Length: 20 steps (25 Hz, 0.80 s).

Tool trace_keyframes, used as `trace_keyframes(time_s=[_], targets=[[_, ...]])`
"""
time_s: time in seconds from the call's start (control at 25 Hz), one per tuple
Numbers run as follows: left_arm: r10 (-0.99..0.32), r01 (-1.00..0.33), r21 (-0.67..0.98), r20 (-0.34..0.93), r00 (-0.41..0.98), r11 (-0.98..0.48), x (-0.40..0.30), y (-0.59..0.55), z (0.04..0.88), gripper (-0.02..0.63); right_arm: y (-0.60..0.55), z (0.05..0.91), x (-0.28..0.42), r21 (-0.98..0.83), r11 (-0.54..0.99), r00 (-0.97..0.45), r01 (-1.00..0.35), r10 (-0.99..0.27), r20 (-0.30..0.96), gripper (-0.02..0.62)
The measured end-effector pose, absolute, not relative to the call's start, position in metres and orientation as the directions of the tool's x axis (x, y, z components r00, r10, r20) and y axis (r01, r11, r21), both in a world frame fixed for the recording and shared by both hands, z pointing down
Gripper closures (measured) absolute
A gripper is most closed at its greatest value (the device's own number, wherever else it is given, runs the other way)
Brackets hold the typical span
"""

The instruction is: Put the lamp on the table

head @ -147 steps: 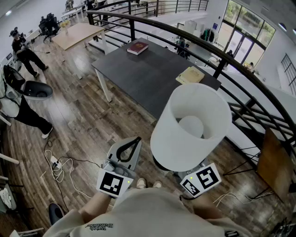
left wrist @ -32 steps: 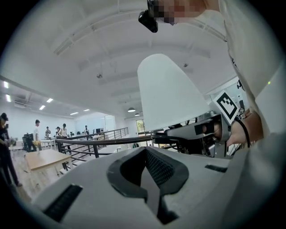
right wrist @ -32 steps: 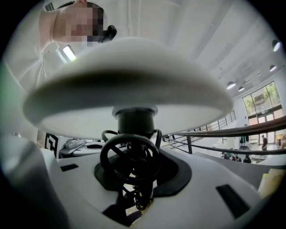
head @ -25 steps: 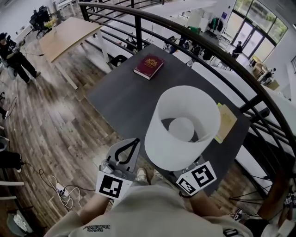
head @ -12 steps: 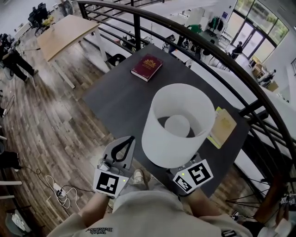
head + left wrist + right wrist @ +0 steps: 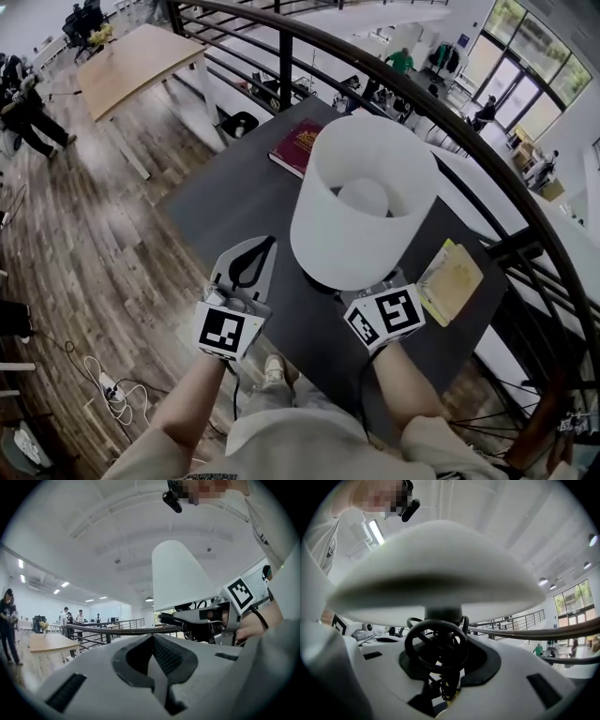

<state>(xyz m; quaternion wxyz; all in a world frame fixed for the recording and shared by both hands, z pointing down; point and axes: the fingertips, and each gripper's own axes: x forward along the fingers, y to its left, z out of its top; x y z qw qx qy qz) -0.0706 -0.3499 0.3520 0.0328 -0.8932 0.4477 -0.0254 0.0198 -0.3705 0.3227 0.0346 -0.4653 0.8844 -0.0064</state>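
Observation:
A lamp with a white drum shade [image 6: 361,206] hangs upright over the near part of the dark grey table [image 6: 230,202]. My right gripper [image 6: 367,292] is shut on the lamp's stem under the shade; the shade hides the jaws in the head view. In the right gripper view the stem, wrapped in coiled black cord [image 6: 437,644], sits between the jaws of the right gripper [image 6: 440,670], under the shade [image 6: 436,573]. My left gripper [image 6: 264,244] is shut and empty, to the left of the lamp above the table's near edge. The left gripper [image 6: 153,639] looks past the shade [image 6: 180,578].
A red book [image 6: 298,142] lies at the table's far side, partly behind the shade. A yellow notebook [image 6: 452,274] lies at the right end. A dark curved railing [image 6: 450,120] runs behind the table. Wooden floor [image 6: 84,244] and a light table [image 6: 136,58] are to the left.
Both grippers and the lamp have moved forward over the dark table. The shade now covers part of the red book. The grip on the lamp is unchanged.

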Motion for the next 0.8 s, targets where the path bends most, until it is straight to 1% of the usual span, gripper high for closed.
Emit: trace_keyframes(time_s=[0.2, 0.32, 0.44, 0.64, 0.8], targets=[[-0.829, -0.829, -0.017, -0.015, 0.559, -0.558, -0.074, -0.403, 0.368, 0.6, -0.431, 0.339, 0.027, -0.077, 0.544, -0.536, -0.836, -0.838, -0.099, 0.477], [-0.834, -0.835, -0.034, -0.037, 0.55, -0.549, -0.074, -0.432, 0.378, 0.601, -0.466, 0.358, 0.029, -0.108, 0.524, -0.514, -0.845, -0.851, -0.105, 0.477], [-0.834, -0.836, -0.051, -0.053, 0.549, -0.546, -0.069, -0.464, 0.394, 0.601, -0.499, 0.378, 0.029, -0.091, 0.508, -0.499, -0.857, -0.86, -0.108, 0.477], [-0.847, -0.847, -0.07, -0.037, 0.531, -0.527, -0.055, -0.507, 0.425, 0.6, -0.539, 0.411, 0.027, -0.008, 0.486, -0.481, -0.874, -0.868, -0.124, 0.477], [-0.852, -0.848, -0.097, 0.0, 0.523, -0.52, -0.052, -0.534, 0.469, 0.601, -0.571, 0.444, 0.024, -0.012, 0.47, -0.465, -0.882, -0.876, -0.132, 0.477]])
